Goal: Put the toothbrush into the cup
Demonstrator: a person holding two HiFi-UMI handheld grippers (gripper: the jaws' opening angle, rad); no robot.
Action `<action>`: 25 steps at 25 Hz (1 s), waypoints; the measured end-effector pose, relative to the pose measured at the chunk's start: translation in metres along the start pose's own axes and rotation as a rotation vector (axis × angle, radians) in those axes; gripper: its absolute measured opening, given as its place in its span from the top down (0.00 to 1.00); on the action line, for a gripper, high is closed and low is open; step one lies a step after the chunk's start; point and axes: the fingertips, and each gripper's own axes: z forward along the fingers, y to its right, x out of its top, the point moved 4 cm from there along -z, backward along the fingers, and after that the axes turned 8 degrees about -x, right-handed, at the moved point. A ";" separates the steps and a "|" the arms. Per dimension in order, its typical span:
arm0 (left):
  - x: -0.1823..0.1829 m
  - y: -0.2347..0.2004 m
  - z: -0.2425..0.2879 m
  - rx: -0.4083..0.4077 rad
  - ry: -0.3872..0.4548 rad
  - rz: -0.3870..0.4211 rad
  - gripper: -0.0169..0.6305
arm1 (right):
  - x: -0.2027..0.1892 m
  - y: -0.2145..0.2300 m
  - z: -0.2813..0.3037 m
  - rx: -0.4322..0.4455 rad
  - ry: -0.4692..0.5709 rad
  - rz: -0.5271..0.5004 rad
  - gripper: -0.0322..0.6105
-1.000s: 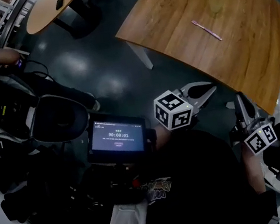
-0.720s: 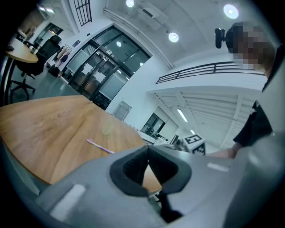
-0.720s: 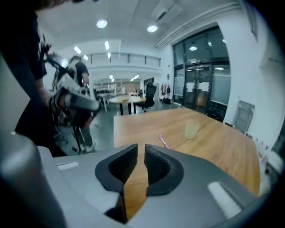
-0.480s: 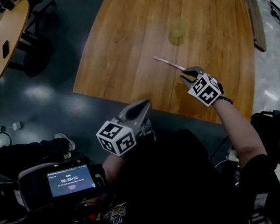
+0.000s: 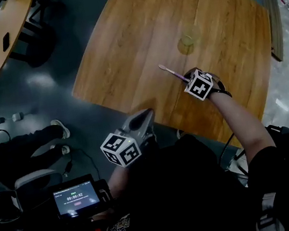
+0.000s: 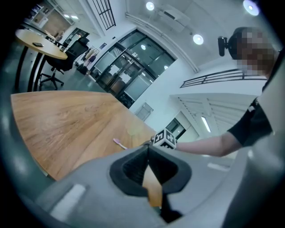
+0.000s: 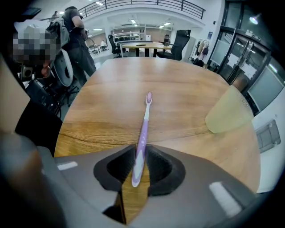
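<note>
So the right gripper [image 7: 140,149] has the toothbrush [image 7: 143,129] by the tail end of its purple handle. The 2 pads sit snug against either side of it with nothing else in there, and I read that as a pinch, not a hover. The brush lies flat on the wooden table [image 5: 122,45], not lifted yet. Its long axis runs pretty much straight out along the gripper's own line, bristle head at the far end pointing away from the person. So nearly the whole length pokes out ahead of the jaws.

The bit that matters: the cup [image 5: 188,40], a pale see-through yellowish thing, stands farther up the table than the gripper and off to the right of the brush's line, near it but touching nothing. In the head view the brush head points up-left while the cup is almost straight up from the gripper. My guess is the brush needs lifting, swinging round to the right and tipping toward upright so 1 end drops through the rim.

The left gripper [image 6: 148,148] is closed on nothing, tips together, hanging by the near edge of the table, well apart from both. The right hand is clearly the nearer 1.
</note>
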 end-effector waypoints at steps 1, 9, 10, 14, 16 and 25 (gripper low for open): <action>-0.001 0.000 0.002 0.009 0.003 -0.004 0.97 | 0.000 0.000 -0.001 0.021 -0.002 -0.001 0.84; -0.011 -0.006 0.036 -0.009 0.025 -0.063 0.97 | 0.000 0.008 -0.011 0.046 0.164 0.192 0.85; -0.009 -0.008 0.041 -0.013 0.026 -0.060 0.97 | 0.005 0.007 -0.023 0.050 0.238 0.262 0.85; 0.023 0.002 0.061 -0.024 0.065 0.019 0.96 | 0.032 -0.004 -0.099 0.111 0.585 0.493 0.85; 0.050 0.017 0.073 -0.052 0.096 0.082 0.90 | 0.041 -0.011 -0.138 0.120 0.708 0.572 0.85; 0.096 0.063 0.103 -0.204 0.106 0.250 0.91 | 0.049 -0.033 -0.206 -0.013 0.883 0.603 0.85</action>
